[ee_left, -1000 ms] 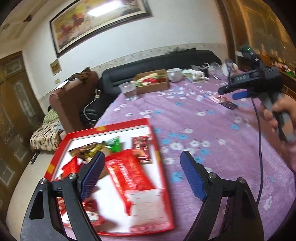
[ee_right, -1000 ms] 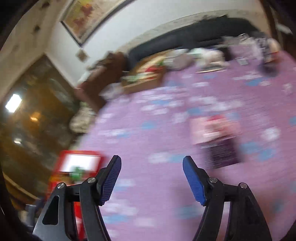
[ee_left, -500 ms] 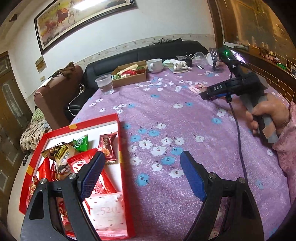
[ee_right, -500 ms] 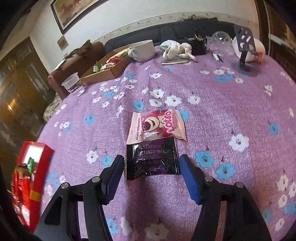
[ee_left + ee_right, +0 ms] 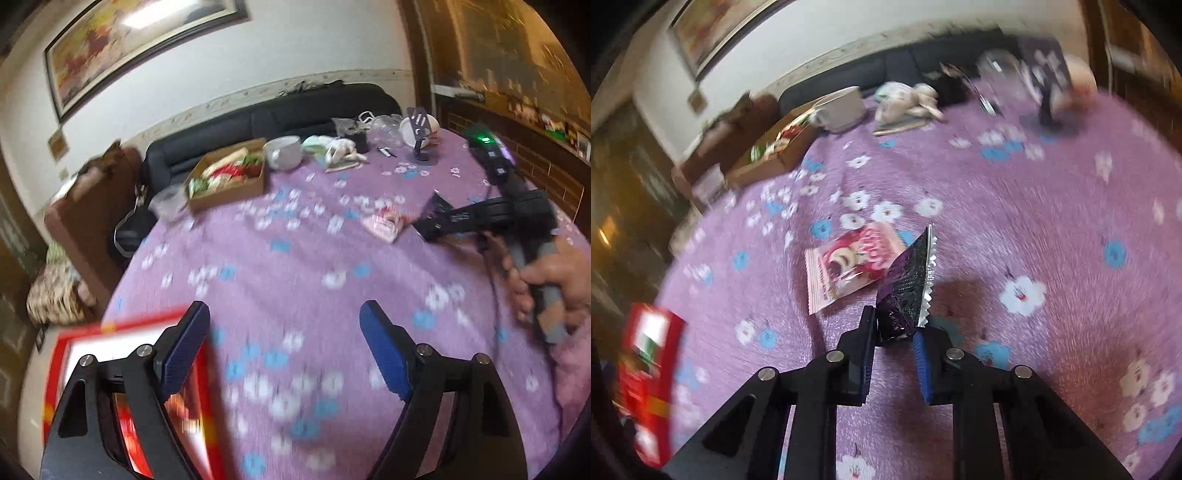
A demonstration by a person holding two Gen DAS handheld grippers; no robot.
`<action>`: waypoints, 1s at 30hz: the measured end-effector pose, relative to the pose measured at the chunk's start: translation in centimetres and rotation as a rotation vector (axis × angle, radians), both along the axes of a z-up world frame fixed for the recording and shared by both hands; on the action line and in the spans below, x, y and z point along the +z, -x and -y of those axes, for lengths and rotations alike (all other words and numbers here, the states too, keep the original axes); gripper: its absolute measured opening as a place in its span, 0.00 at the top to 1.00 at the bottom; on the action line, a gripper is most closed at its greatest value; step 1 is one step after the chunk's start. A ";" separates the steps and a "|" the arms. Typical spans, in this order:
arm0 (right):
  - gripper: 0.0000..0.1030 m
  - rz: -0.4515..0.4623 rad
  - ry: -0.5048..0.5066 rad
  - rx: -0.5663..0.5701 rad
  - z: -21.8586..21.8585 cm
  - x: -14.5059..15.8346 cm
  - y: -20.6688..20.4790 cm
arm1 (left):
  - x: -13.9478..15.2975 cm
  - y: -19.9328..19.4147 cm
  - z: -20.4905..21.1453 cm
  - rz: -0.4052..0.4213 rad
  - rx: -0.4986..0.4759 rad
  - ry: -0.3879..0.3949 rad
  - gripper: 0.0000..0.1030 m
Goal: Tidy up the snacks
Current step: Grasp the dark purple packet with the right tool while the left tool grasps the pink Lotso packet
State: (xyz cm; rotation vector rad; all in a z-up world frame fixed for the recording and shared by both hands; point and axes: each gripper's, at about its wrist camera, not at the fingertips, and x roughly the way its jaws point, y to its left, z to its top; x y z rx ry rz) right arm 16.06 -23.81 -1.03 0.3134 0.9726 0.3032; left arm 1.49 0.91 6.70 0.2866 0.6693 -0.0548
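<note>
- Since half a second back: right gripper [image 5: 894,350] jaws have come in from wide apart around the dark purple snack packet [image 5: 907,291] and are closing on its near end; packet, then flat on the cloth, now stands tilted up on edge. Left gripper [image 5: 284,354] has swung away from the red tray [image 5: 59,354], which has slid toward the 8 o'clock corner of its view.
- Left wrist view: left gripper jaws stand wide apart, nothing between the blue pads, only purple flowered tablecloth [image 5: 295,266] beneath. Red tray sits at 8 o'clock, partly behind the left finger; contents are a red blur.
- Same view, 3 o'clock: a hand [image 5: 546,284] grips the handle of the right gripper, whose nose points toward 9 o'clock at the pink snack packet [image 5: 384,221] lying near 1 o'clock.
- Same view, 11 to 12 o'clock, far edge of table: cardboard box of snacks [image 5: 229,177], white mug [image 5: 284,151] just beside it, a clear plastic cup [image 5: 168,201] to the box's 9 o'clock side.
- Right wrist view: pads pinch the crumpled lower end of the dark purple snack packet at centre; its crimped silver edge faces 3 o'clock, tip raised toward 12.
- Same view: pink snack packet [image 5: 846,266] lies flat on the cloth at the purple one's 9 o'clock side; contact between them cannot be told.
- Same view: red tray [image 5: 646,369] at 8 o'clock, well apart from both packets. Box [image 5: 772,155] and mug [image 5: 842,107] near 11 o'clock, blurred.
</note>
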 end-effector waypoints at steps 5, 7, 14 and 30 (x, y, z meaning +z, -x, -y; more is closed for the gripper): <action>0.81 -0.098 -0.220 -0.137 6.2 -1.3 -0.4 | -0.1 -4.9 4.2 -0.021 -0.143 -0.098 0.19; 0.81 -0.111 -0.287 -0.184 8.2 -1.6 -0.4 | -0.5 -7.0 6.1 -0.045 -0.211 -0.127 0.19; 0.81 -0.097 -0.416 -0.193 9.8 -0.5 -0.1 | -2.9 -12.0 11.2 -0.105 -0.349 -0.220 0.19; 0.79 -0.121 -0.460 -0.190 9.6 -0.7 -0.3 | -6.5 -16.7 14.2 -0.240 -0.470 -0.216 0.30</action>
